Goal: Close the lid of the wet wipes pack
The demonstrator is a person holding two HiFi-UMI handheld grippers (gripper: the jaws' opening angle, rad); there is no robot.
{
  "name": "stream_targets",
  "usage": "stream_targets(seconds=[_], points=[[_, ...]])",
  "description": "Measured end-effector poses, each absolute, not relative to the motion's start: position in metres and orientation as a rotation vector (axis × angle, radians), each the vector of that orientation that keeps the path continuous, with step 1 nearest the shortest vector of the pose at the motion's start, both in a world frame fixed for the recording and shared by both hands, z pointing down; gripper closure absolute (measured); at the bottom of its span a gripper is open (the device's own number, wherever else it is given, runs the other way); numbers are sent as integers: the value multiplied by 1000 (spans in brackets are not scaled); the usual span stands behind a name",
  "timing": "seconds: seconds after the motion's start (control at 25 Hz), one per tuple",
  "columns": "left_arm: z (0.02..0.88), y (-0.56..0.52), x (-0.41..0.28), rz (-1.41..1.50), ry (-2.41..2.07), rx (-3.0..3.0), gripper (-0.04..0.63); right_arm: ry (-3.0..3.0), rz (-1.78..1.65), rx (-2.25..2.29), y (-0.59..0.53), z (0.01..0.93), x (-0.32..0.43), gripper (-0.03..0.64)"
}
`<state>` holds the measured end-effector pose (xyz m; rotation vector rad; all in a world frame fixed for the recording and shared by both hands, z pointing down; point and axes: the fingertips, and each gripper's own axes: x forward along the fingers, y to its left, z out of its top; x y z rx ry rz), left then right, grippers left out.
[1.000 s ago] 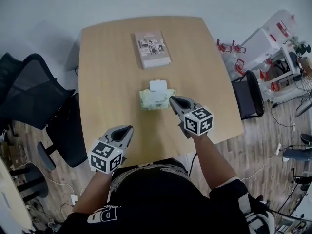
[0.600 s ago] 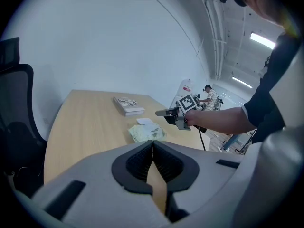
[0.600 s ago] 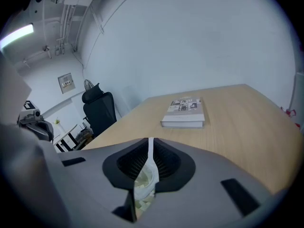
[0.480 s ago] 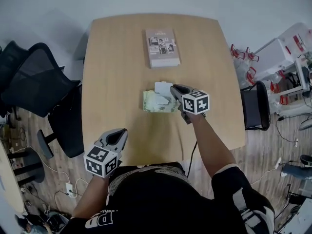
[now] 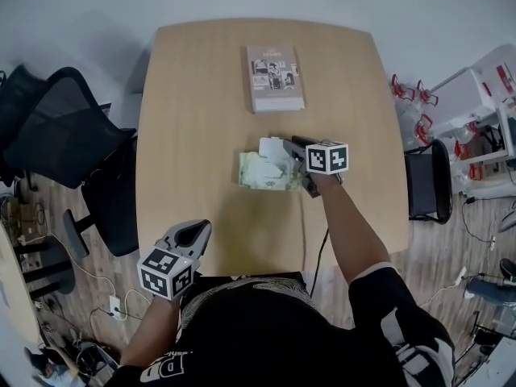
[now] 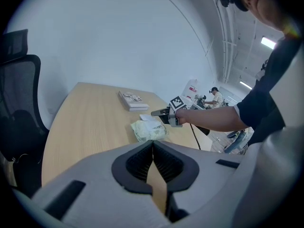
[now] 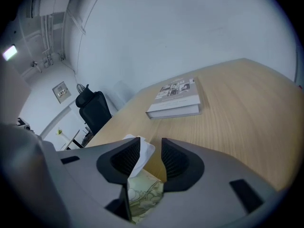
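Just opened right hand-held gripper (image 7: pixel 151 148), lid (image 7: pixel 143 156) between

From my right claw (image 7: pixel 151 150) camera, its own jaws cover most of the pack (image 7: pixel 145 194), so I see only a strip of it. In the head view that claw hides the pack's right end. The book (image 5: pixel 276 77) cover's print is too small to read.
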<state>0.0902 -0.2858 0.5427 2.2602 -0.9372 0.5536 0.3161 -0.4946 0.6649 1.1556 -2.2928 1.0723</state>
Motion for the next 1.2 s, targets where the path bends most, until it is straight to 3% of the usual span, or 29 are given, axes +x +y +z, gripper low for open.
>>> stream_targets(seconds=[0.48,1.2], points=[[543,-286,83,535,-928,2266,577,-2333,1111,1074,-495,656,305,494],[525,-281,81,475,-879,2354,577,-2161,361,879,-453,611,293,555]])
